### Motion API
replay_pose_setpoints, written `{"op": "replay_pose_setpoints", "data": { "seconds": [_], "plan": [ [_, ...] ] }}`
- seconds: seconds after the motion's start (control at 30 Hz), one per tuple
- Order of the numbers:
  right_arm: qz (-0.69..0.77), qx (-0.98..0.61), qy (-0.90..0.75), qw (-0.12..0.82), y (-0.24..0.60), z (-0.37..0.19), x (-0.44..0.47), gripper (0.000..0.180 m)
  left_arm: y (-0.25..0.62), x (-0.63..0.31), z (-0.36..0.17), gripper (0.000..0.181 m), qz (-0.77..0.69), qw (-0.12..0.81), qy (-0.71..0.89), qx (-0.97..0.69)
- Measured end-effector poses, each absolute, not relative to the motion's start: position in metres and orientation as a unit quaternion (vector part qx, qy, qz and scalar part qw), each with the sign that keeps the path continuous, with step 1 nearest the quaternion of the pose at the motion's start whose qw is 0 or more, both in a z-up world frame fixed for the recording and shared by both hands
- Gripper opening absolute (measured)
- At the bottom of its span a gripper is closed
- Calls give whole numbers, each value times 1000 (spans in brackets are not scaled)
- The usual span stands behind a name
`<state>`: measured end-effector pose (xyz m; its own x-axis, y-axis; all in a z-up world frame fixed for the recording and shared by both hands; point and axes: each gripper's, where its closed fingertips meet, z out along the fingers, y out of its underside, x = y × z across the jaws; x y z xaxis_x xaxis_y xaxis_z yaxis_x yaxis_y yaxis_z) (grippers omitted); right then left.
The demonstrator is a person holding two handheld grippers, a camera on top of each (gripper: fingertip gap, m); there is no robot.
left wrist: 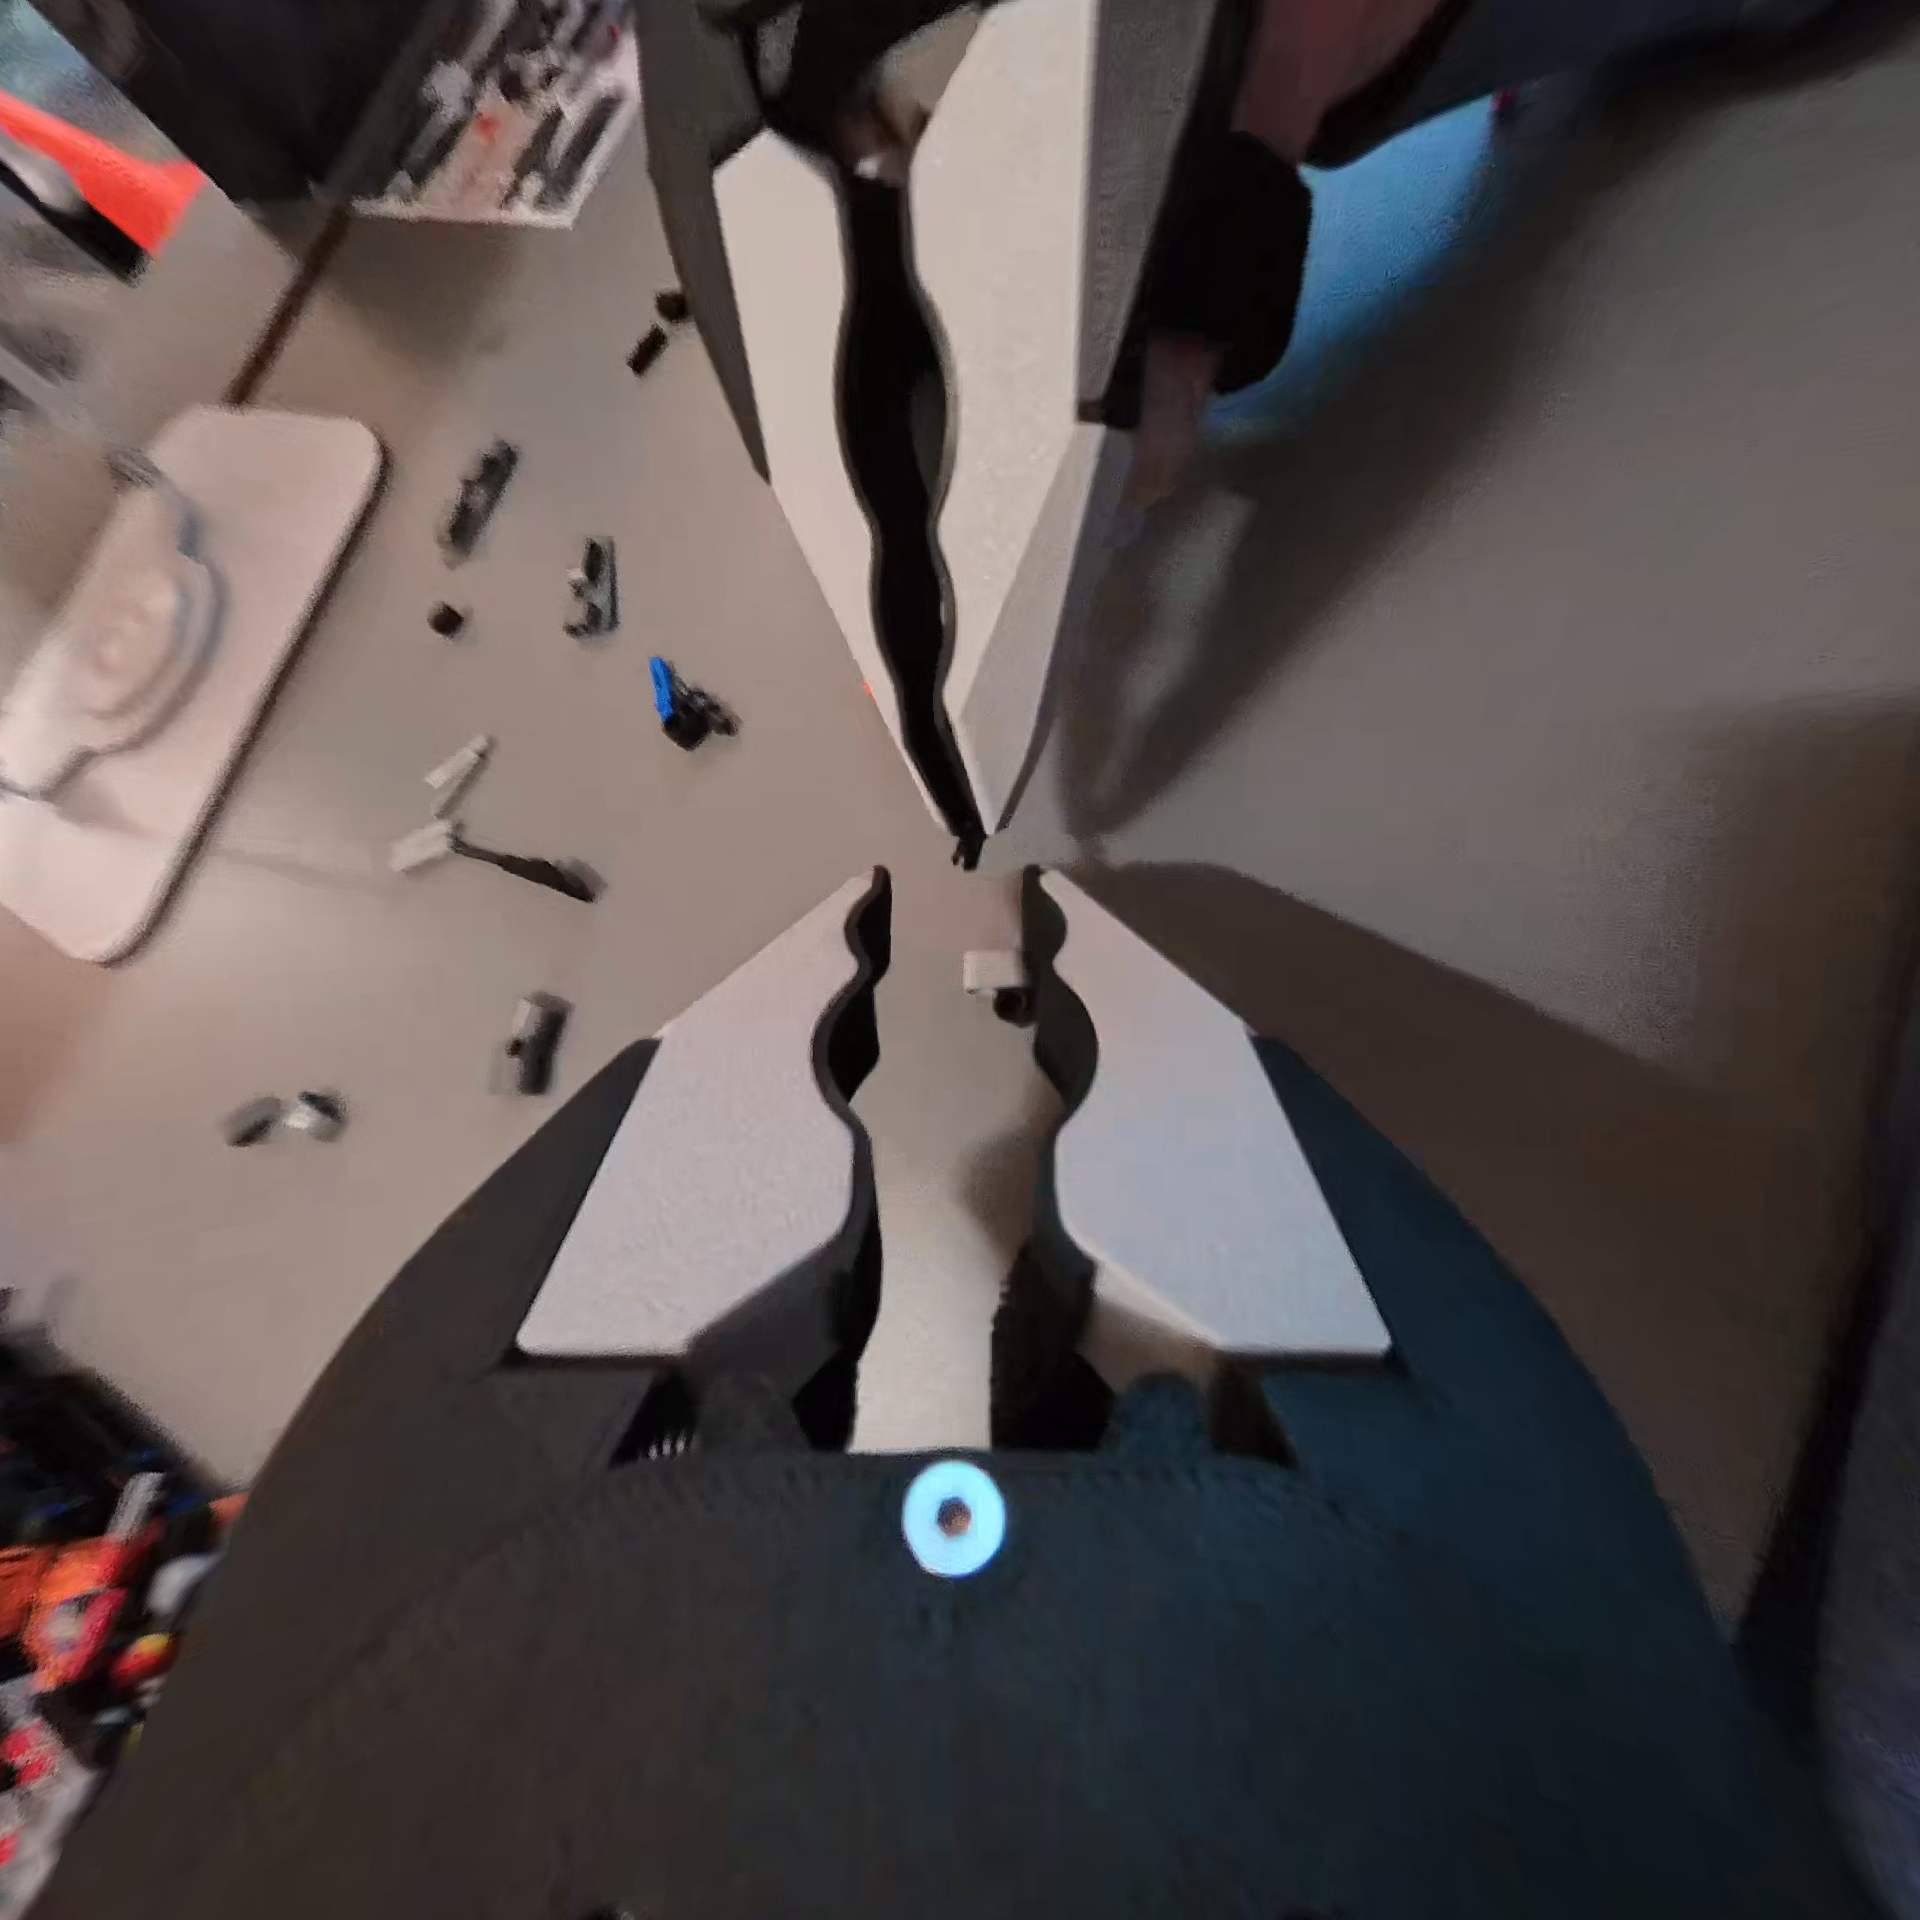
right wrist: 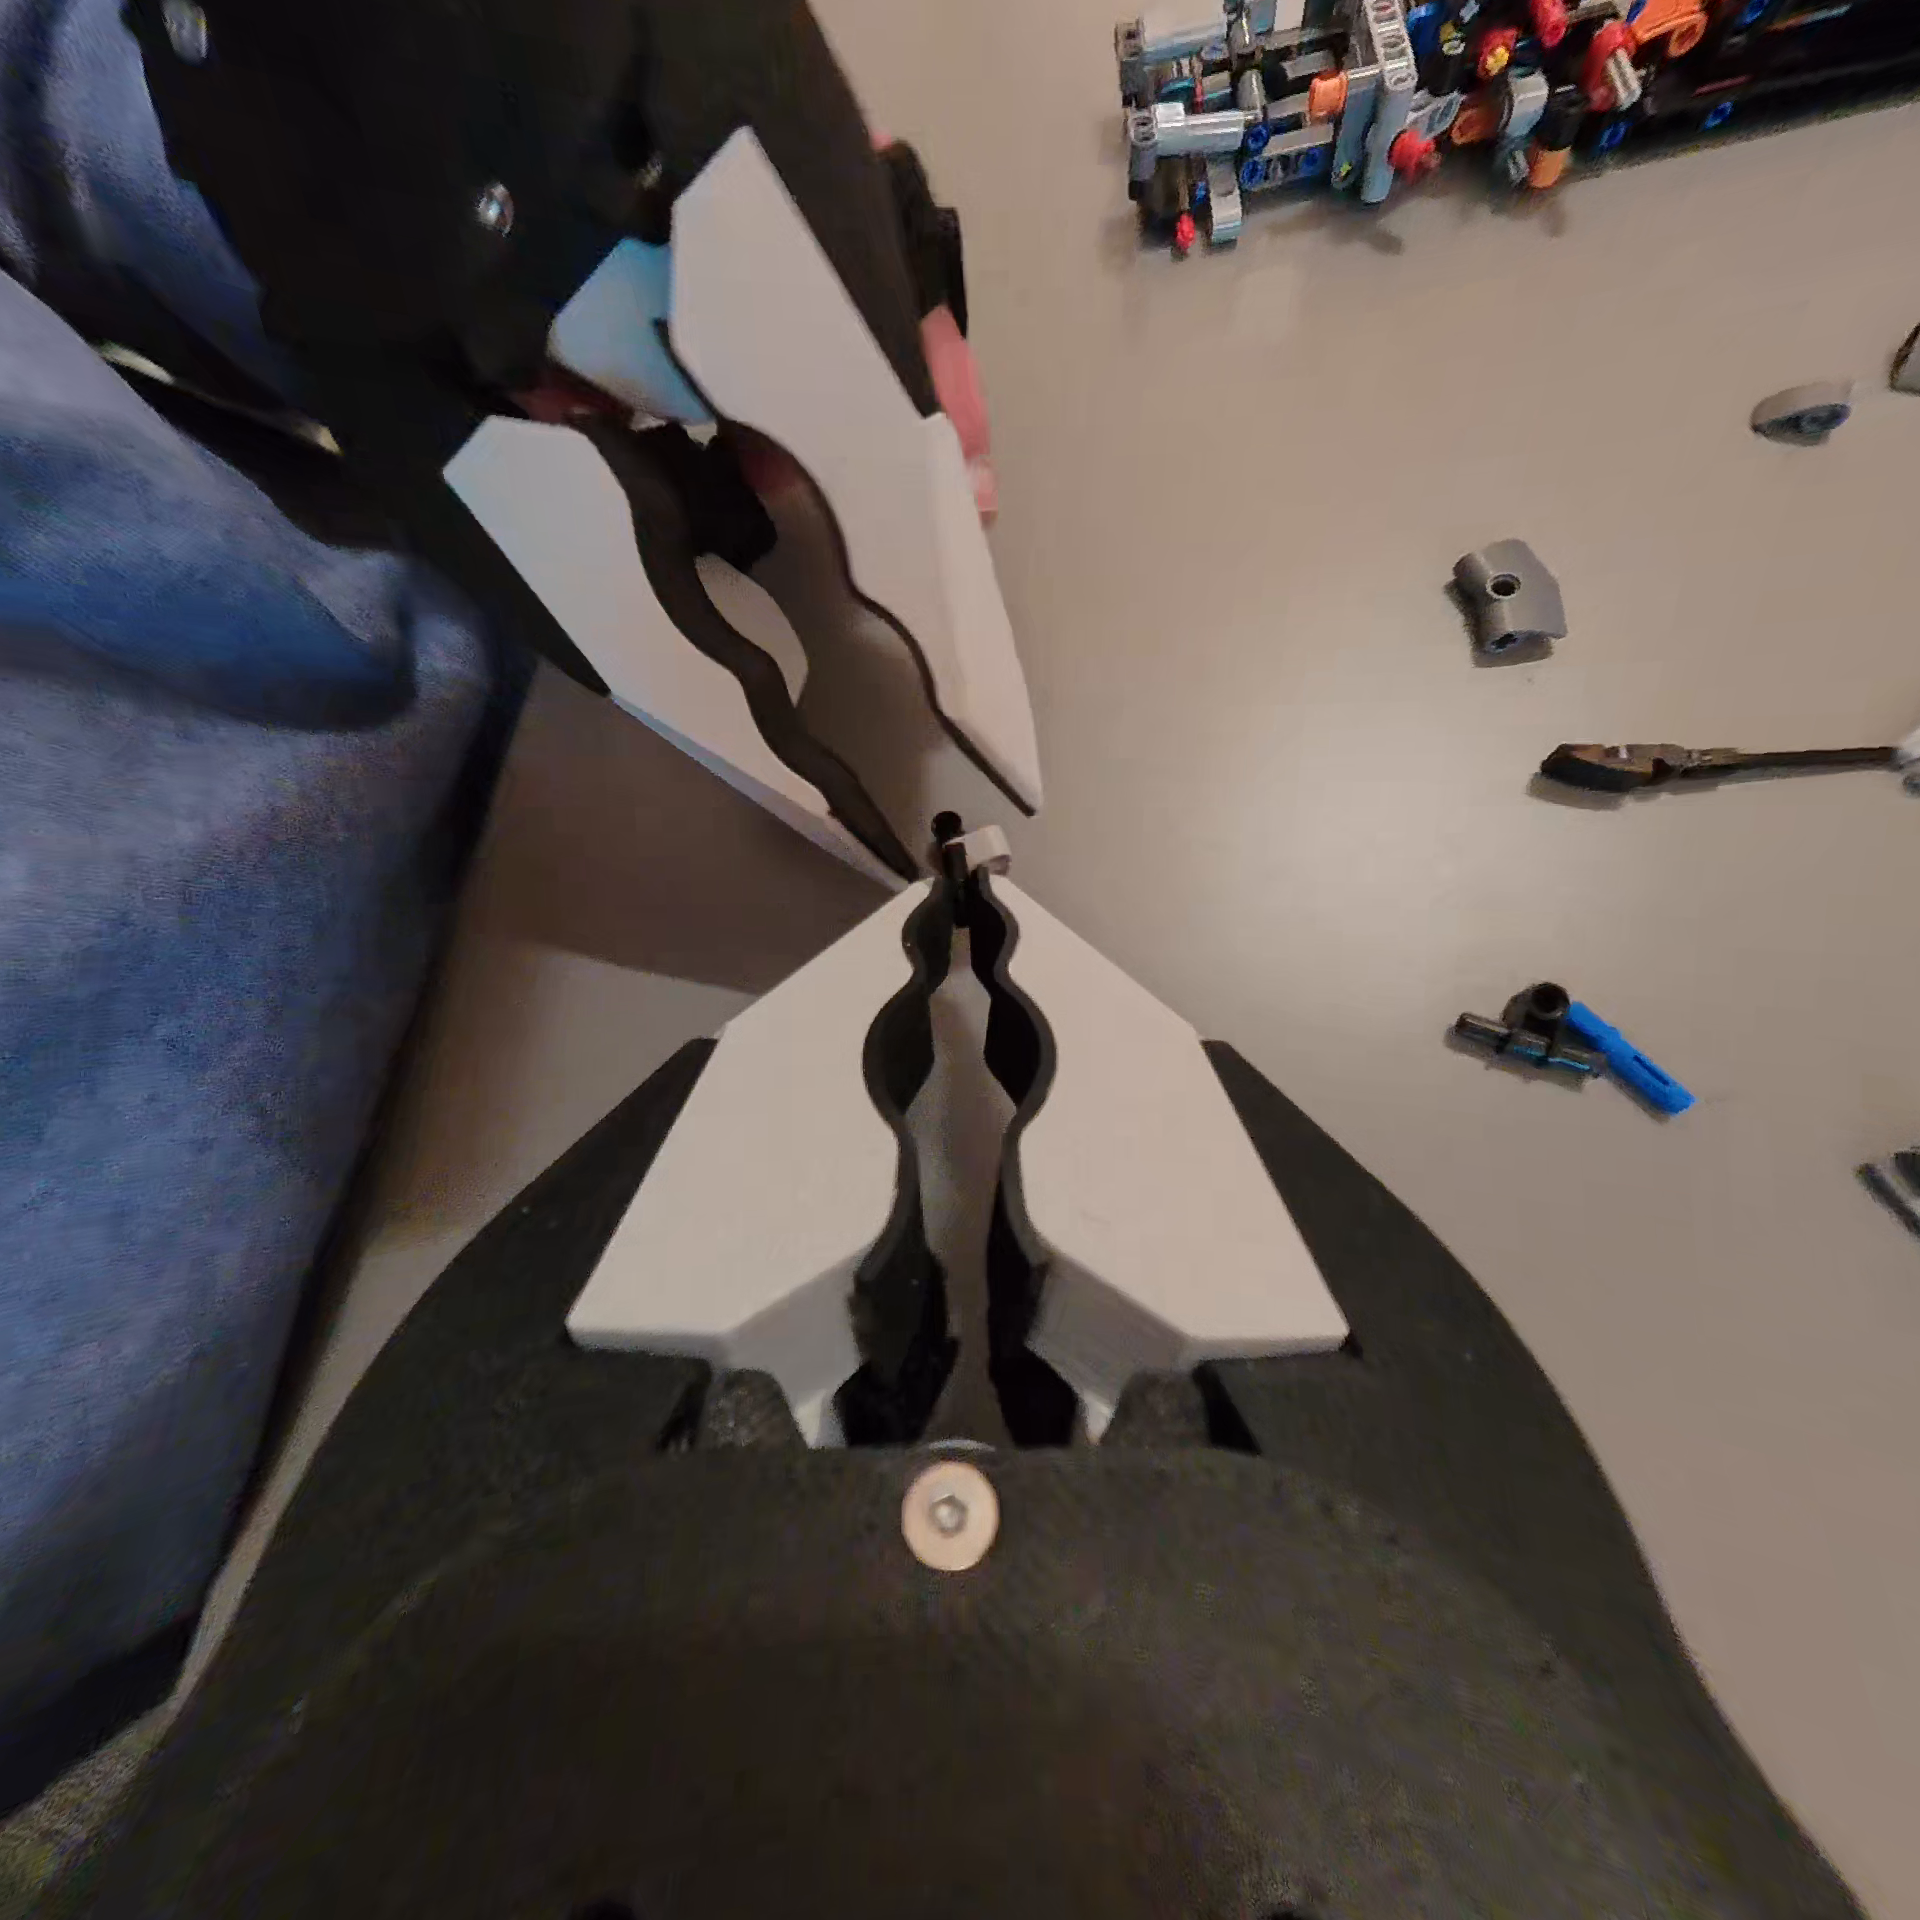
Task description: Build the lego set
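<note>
In the right wrist view my right gripper [right wrist: 961,894] is shut on a thin black pin [right wrist: 951,862], which sticks out past its tips. A small grey connector [right wrist: 985,847] sits right beside the pin; I cannot tell whether it is on the pin. My left gripper [right wrist: 966,836] reaches in from the upper left, open, with its tips on either side of the pin and the connector. In the left wrist view my left gripper [left wrist: 956,883] is open, and the grey connector [left wrist: 987,971] lies against its right finger. The right gripper [left wrist: 966,842] points down from above, tip to tip.
Loose parts lie on the grey table: a blue and black piece [right wrist: 1569,1044], a long black piece [right wrist: 1704,764], a grey connector [right wrist: 1507,603]. The partly built model [right wrist: 1403,114] stands far right. A white pad [left wrist: 156,665] is at left. A person's blue clothing [right wrist: 156,831] borders the table edge.
</note>
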<state>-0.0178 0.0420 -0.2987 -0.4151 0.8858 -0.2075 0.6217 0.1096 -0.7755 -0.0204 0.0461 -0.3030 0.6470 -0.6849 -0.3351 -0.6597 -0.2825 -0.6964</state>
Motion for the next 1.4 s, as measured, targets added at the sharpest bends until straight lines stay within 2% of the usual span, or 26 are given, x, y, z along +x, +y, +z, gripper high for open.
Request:
{"op": "replay_pose_setpoints", "data": {
  "seconds": [0.1, 0.37, 0.53, 0.67, 0.8, 1.2, 1.27, 1.4],
  "plan": [
    [456, -521, -709, 135, 40, -292, -16, 1, 49, -16, -298, 10, 33, 436, 451, -778],
    [490, -532, -681, 116, 42, -283, -16, 2, 51, -16, -293, 2, 76, 439, 470, -762],
    [517, -508, -668, 169, 50, -264, -17, 3, 55, -14, -276, 2, -35, 470, 392, -790],
    [500, -481, -684, 224, 56, -256, -14, 15, 55, -12, -263, 2, -148, 483, 337, -794],
    [495, -439, -697, 275, 53, -243, -13, 11, 52, -6, -255, 2, -227, 481, 313, -787],
    [519, -422, -697, 258, 45, -239, -9, 2, 49, -1, -250, 2, -276, 478, 305, -776],
    [523, -431, -692, 247, 46, -241, -9, 2, 49, -5, -252, 4, -257, 475, 302, -785],
    [506, -448, -695, 243, 53, -248, -8, 1, 37, -20, -283, 29, -174, 429, 330, -823]
  ]
}}
